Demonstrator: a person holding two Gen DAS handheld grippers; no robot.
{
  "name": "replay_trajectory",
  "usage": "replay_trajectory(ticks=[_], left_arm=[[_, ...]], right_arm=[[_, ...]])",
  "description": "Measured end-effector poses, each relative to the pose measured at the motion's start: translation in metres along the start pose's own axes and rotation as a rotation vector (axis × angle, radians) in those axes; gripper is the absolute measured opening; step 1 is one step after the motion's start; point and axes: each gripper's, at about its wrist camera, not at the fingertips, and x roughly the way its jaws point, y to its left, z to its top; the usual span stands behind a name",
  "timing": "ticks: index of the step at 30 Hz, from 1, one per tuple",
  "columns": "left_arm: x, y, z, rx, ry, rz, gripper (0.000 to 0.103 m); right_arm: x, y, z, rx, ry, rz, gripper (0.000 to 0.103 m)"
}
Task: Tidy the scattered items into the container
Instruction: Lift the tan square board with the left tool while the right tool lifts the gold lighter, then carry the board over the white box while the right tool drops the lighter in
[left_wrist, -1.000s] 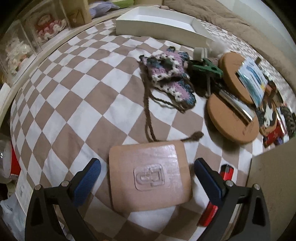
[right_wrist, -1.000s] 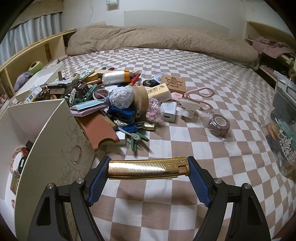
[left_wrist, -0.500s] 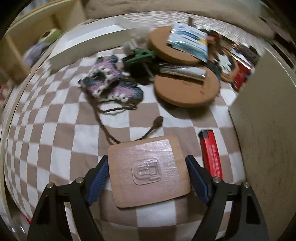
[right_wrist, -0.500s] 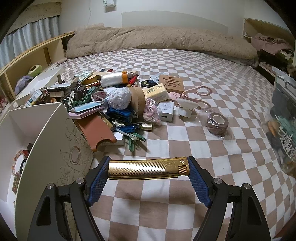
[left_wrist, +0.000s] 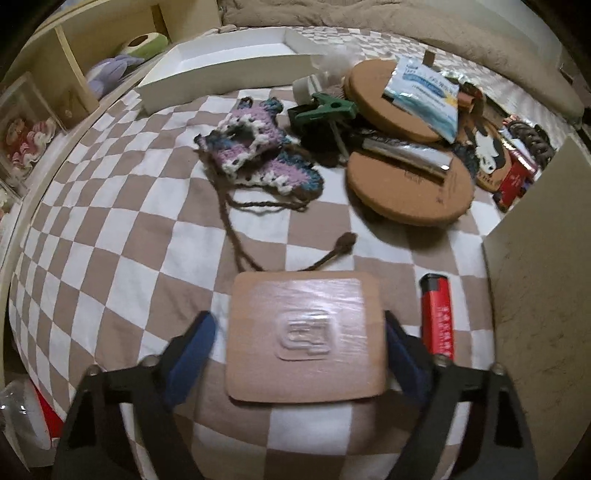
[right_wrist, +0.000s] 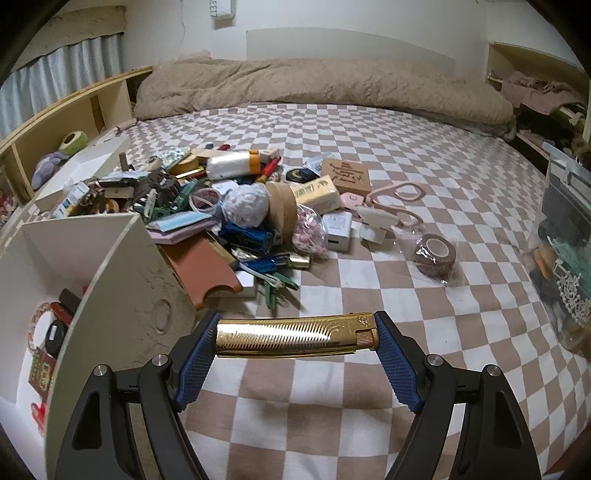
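My left gripper (left_wrist: 299, 341) straddles a flat tan square coaster (left_wrist: 304, 338) lying on the checkered bedspread; its right blue pad touches the coaster's edge, the left pad stands a little off it. A red lighter (left_wrist: 437, 314) lies just right of it. My right gripper (right_wrist: 295, 341) is shut on a gold ribbed lighter-like bar (right_wrist: 295, 336), held crosswise above the bedspread. The white container (right_wrist: 110, 302) stands at the left with several items inside; its wall also shows in the left wrist view (left_wrist: 535, 295).
A pile of scattered items (right_wrist: 236, 206) lies beyond the container, with a brown tape roll (right_wrist: 436, 254) to its right. Crocheted pouch (left_wrist: 255, 147), cork discs (left_wrist: 410, 184) and a white tray (left_wrist: 229, 74) lie ahead of my left gripper. A clear bin (right_wrist: 565, 240) stands far right.
My left gripper closed in around the tan coaster and swung right toward the container side. My right gripper kept the gold bar and barely moved.
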Motion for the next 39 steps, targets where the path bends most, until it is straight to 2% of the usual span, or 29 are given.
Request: replay_trajectory(ticks=[7, 13, 22, 29, 35, 39], left_arm=[[-0.005, 0.001, 0.004, -0.028, -0.028, 0.004, 0.076], [-0.021, 0.005, 0.007, -0.053, -0.088, 0.014, 0.076], [-0.050, -0.001, 0.013, -0.038, -0.177, -0.056, 0.076], [-0.086, -0.013, 0.018, -0.018, -0.268, -0.110, 0.076], [-0.115, -0.026, 0.022, 0.005, -0.333, -0.158, 0.076], [-0.125, -0.038, 0.024, 0.022, -0.353, -0.205, 0.076]], right_arm=[[-0.010, 0.004, 0.001, 0.009, -0.027, 0.012, 0.081], [-0.021, 0.009, -0.001, 0.022, -0.046, 0.017, 0.081], [-0.051, 0.021, 0.008, 0.010, -0.105, 0.014, 0.081], [-0.079, 0.043, 0.024, -0.061, -0.161, 0.002, 0.081], [-0.090, 0.066, 0.030, -0.106, -0.167, 0.051, 0.081], [-0.093, 0.081, 0.032, -0.121, -0.150, 0.122, 0.081]])
